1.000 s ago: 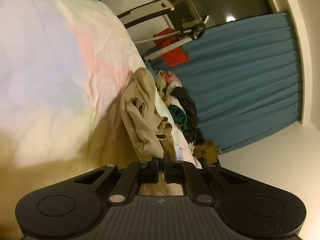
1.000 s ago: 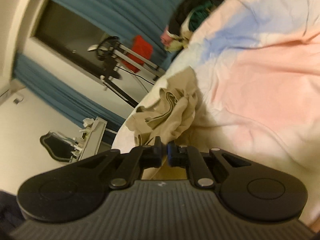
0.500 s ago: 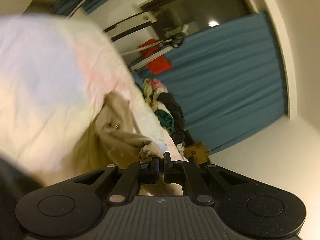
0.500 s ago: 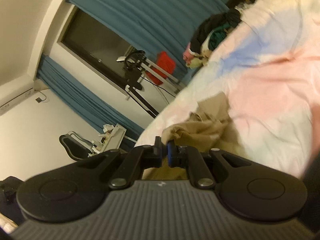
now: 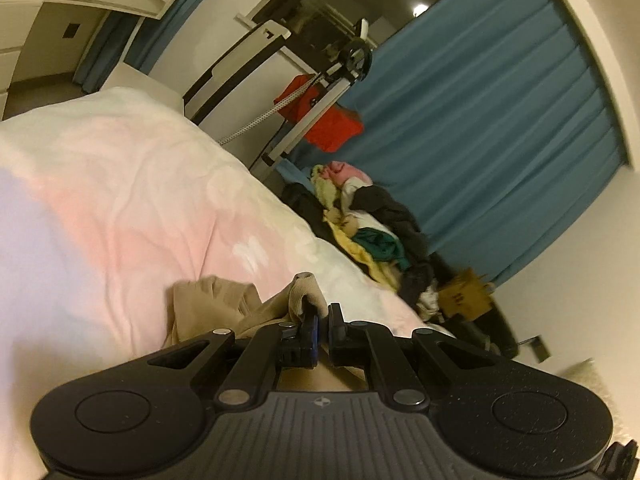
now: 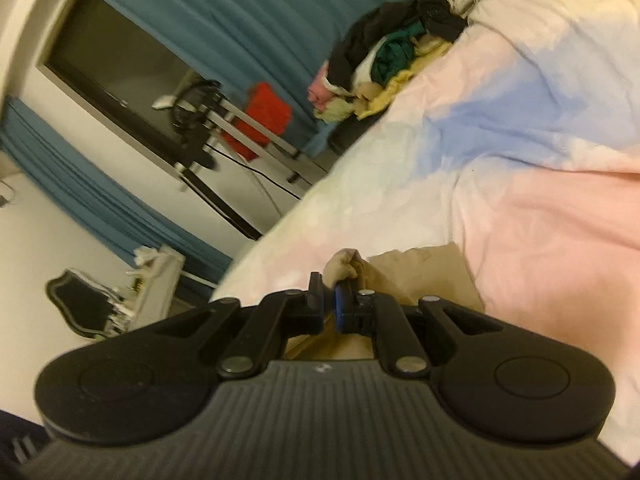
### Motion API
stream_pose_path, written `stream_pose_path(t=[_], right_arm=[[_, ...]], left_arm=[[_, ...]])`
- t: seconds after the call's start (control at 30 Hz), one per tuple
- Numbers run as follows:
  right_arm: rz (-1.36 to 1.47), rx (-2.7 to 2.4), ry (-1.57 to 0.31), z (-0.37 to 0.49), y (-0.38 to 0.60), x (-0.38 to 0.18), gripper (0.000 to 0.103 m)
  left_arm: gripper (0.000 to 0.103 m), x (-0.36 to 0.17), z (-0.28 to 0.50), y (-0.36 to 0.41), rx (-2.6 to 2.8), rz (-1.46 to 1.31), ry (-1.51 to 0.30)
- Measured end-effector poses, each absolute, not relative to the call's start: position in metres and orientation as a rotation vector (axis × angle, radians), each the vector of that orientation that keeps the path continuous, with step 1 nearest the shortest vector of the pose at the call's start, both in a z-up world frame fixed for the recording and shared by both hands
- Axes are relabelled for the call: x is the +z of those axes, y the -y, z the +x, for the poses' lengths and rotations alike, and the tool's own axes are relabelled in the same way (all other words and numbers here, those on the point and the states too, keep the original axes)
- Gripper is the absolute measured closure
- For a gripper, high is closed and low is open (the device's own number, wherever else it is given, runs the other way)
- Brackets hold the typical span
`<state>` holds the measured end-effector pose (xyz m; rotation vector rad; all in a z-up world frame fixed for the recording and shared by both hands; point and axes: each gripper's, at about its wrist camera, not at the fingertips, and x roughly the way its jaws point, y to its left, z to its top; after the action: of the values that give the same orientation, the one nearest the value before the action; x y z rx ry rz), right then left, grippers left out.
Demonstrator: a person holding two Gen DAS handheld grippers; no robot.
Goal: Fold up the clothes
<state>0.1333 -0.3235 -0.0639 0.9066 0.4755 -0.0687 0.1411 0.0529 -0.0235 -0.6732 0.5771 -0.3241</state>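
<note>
A bed under a pastel duvet (image 5: 132,200) in pink, pale blue and cream fills much of both views; at its far edge lies a heap of mixed laundry (image 5: 372,232), black, green, yellow and pink pieces tangled together; blue curtains (image 5: 500,120) hang across the wall behind it; a metal-framed stand (image 5: 320,92) leans near the bed's corner, with a red cloth (image 5: 332,128) hanging on it; a brown cardboard box (image 5: 464,292) sits on the floor past the heap; a white shelf (image 6: 156,284) with small clutter stands by the wall.
</note>
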Motion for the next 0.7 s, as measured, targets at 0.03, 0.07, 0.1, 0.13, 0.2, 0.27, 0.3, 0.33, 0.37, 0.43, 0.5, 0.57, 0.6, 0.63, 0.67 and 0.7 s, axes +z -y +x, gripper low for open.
stream_pose_path(t=[0.03,0.07,0.1,0.13,0.2,0.27,0.3,0.33,0.37,0.43,0.5,0.57,0.6,0.63,0.67,0.7], right_arm=[[0.909,-0.063,-0.483,0.141,0.326,-0.072,0.094],[0.905,-0.054,-0.491,0.149,0.328,-0.079,0.094],[0.899,-0.044,-0.498,0.156,0.329,-0.086,0.094],[0.893,-0.034,-0.505,0.164,0.331,-0.092,0.094],[0.885,-0.02,-0.522,0.181,0.333,-0.103,0.094],[0.882,-0.025,-0.542,0.197,0.335,-0.113,0.093],[0.876,-0.029,-0.55,0.205,0.335,-0.117,0.093],[0.867,-0.029,-0.554,0.214,0.335,-0.121,0.093],[0.855,-0.028,-0.56,0.222,0.336,-0.125,0.093],[0.83,-0.03,-0.585,0.233,0.336,-0.133,0.092],[0.812,-0.022,-0.608,0.24,0.336,-0.14,0.092],[0.792,-0.006,-0.617,0.243,0.335,-0.141,0.09],[0.775,0.003,-0.617,0.242,0.334,-0.139,0.084],[0.757,0.018,-0.612,0.24,0.331,-0.136,0.077],[0.739,0.034,-0.603,0.238,0.329,-0.132,0.057],[0.724,0.05,-0.586,0.233,0.325,-0.126,0.032]], left_arm=[[0.098,-0.032,0.149,-0.052,-0.323,-0.678,-0.58],[0.098,-0.04,0.156,-0.052,-0.321,-0.685,-0.583],[0.098,-0.048,0.163,-0.052,-0.323,-0.686,-0.579],[0.098,-0.055,0.17,-0.053,-0.325,-0.687,-0.575],[0.098,-0.067,0.184,-0.052,-0.327,-0.677,-0.569],[0.098,-0.075,0.197,-0.05,-0.334,-0.652,-0.56],[0.098,-0.078,0.203,-0.049,-0.342,-0.641,-0.551],[0.098,-0.081,0.209,-0.048,-0.343,-0.625,-0.549],[0.097,-0.083,0.215,-0.046,-0.343,-0.609,-0.548],[0.096,-0.088,0.226,-0.041,-0.343,-0.578,-0.558],[0.096,-0.092,0.232,-0.039,-0.336,-0.555,-0.573],[0.089,-0.093,0.234,-0.039,-0.33,-0.546,-0.587],[0.084,-0.094,0.234,-0.039,-0.327,-0.541,-0.593],[0.067,-0.092,0.233,-0.038,-0.329,-0.529,-0.591],[0.048,-0.088,0.23,-0.037,-0.332,-0.508,-0.579],[0.041,-0.084,0.226,-0.035,-0.332,-0.48,-0.566]])
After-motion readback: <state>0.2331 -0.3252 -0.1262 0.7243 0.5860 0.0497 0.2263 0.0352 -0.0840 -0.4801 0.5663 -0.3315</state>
